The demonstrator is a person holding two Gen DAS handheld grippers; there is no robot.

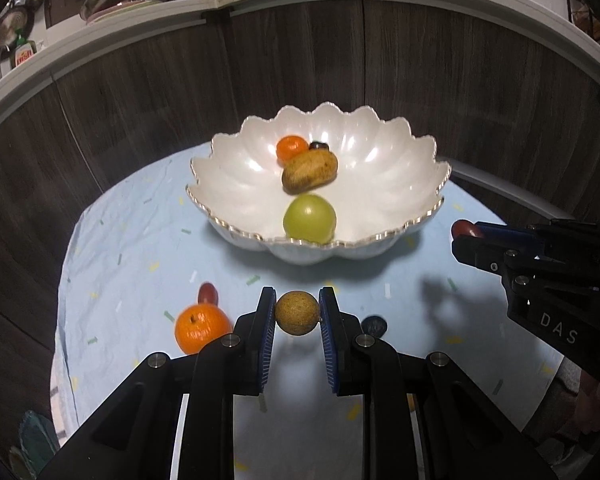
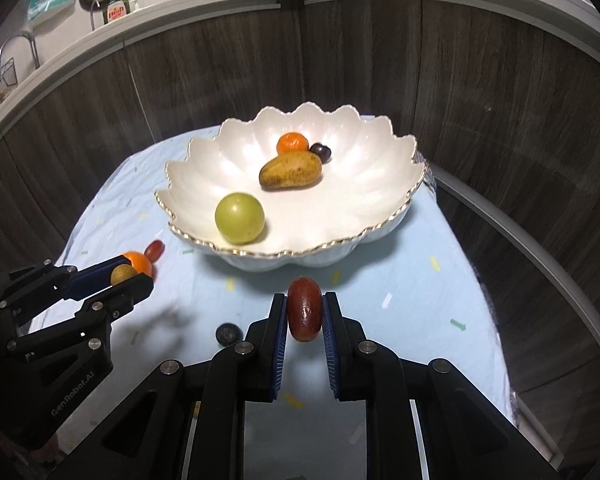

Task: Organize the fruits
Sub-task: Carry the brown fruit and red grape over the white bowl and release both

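Two tongs clamped, left tongs (image 1: 297,314) on tan ball (image 1: 297,314), right tongs (image 2: 305,310) on red fruit (image 2: 305,310) barely visible leftward

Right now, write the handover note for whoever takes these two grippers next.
Left gripper: shut on a small tan round fruit, held above the cloth.
Right gripper: shut on a dark red oval fruit.
Done: green apple, pear, small orange and dark plum in the white bowl.
Left: both held fruits, plus large orange, red grape and dark berry on the cloth.
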